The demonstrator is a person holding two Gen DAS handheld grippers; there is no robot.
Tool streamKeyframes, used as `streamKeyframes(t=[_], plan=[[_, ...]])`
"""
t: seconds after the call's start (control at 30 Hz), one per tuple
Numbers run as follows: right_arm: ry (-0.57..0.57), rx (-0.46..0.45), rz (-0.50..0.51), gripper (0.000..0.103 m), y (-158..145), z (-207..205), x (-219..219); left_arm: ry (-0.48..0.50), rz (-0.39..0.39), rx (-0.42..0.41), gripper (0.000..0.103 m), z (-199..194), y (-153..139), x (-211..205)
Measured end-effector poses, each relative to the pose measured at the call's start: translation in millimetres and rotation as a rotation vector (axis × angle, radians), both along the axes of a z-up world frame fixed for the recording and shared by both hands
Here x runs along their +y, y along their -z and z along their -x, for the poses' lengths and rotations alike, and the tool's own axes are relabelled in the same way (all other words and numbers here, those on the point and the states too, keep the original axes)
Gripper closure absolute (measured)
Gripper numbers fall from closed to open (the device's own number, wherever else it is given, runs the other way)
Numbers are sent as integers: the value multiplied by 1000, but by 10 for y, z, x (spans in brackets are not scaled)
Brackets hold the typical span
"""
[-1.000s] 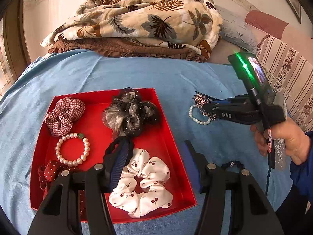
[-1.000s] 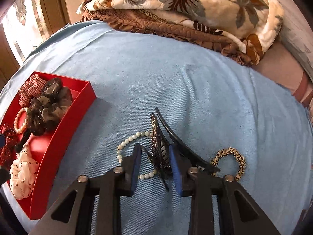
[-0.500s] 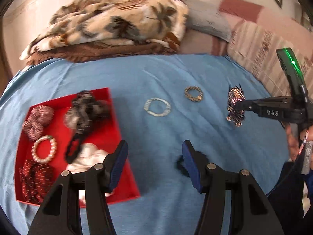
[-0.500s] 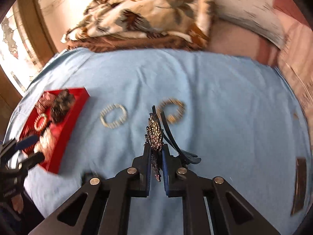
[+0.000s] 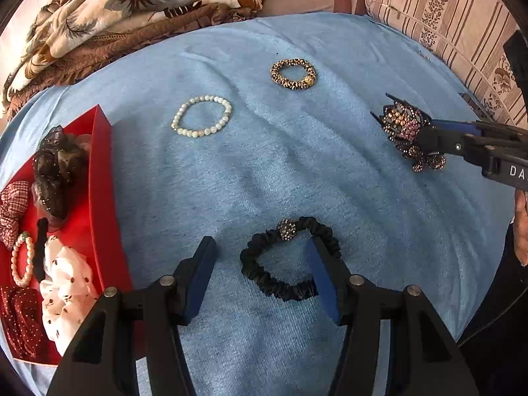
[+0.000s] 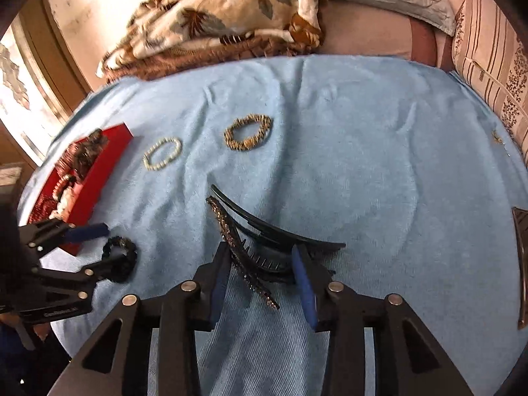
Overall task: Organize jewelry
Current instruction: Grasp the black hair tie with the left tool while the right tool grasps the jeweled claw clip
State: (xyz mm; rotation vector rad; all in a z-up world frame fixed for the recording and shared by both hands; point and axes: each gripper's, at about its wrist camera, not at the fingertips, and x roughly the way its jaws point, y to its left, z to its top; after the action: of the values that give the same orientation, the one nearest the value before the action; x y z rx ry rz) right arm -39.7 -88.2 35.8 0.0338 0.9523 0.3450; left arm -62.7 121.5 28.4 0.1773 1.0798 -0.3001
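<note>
My left gripper (image 5: 260, 254) hangs open low over a black scrunchie (image 5: 264, 277) with a sparkly bead; its right finger overlaps the band. At the left stands the red tray (image 5: 102, 198), which holds several scrunchies and a pearl bracelet. A white pearl bracelet (image 5: 201, 115) and a leopard scrunchie (image 5: 293, 74) lie on the blue cloth. My right gripper (image 6: 260, 254) is opening. The rhinestone claw clip (image 6: 250, 231) lies between its jaws on the cloth, no longer squeezed. In the right wrist view my left gripper (image 6: 105, 249) straddles the black scrunchie (image 6: 120, 257).
A folded leaf-print blanket (image 5: 132, 3) lies at the far edge of the blue cloth (image 5: 297, 171). A striped cushion (image 5: 445, 23) borders the right side. A dark flat object (image 6: 521, 264) sits at the right edge. A hand (image 5: 521, 227) holds the right tool.
My left gripper moved right from over the red tray to the black scrunchie. My right gripper carried the claw clip rightward, lowered it, and its jaws have spread from a tight grip.
</note>
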Motion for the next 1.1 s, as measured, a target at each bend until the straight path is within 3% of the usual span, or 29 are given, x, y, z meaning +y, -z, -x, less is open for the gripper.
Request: streamKeyframes(t=[0.03, 0.17, 0.27, 0.37, 0.43, 0.47, 0.83, 1.1], plan=[[-10, -8, -5, 62, 1, 6, 0, 4, 10, 4, 50, -4, 0, -1], [-64, -18, -7, 66, 16, 50, 72, 40, 20, 6, 94, 25, -24, -55], [-97, -27, 42, 69, 45, 92, 151, 47, 25, 2, 96, 50, -37, -91], [-133, -34, 103, 82, 62, 130, 248, 38, 35, -9, 96, 112, -78, -79], [-135, -55, 128, 83, 25, 172, 293, 30, 47, -28, 96, 158, -149, -52], [-137, -61, 119, 91, 6, 186, 290, 26, 53, -35, 96, 168, -182, -40], [-84, -94, -1, 94, -385, 328, 290, -55, 152, -177, 96, 418, -825, 377], [-130, -123, -28, 94, -646, 424, 608, -211, 128, -246, 96, 454, -1031, 1104]])
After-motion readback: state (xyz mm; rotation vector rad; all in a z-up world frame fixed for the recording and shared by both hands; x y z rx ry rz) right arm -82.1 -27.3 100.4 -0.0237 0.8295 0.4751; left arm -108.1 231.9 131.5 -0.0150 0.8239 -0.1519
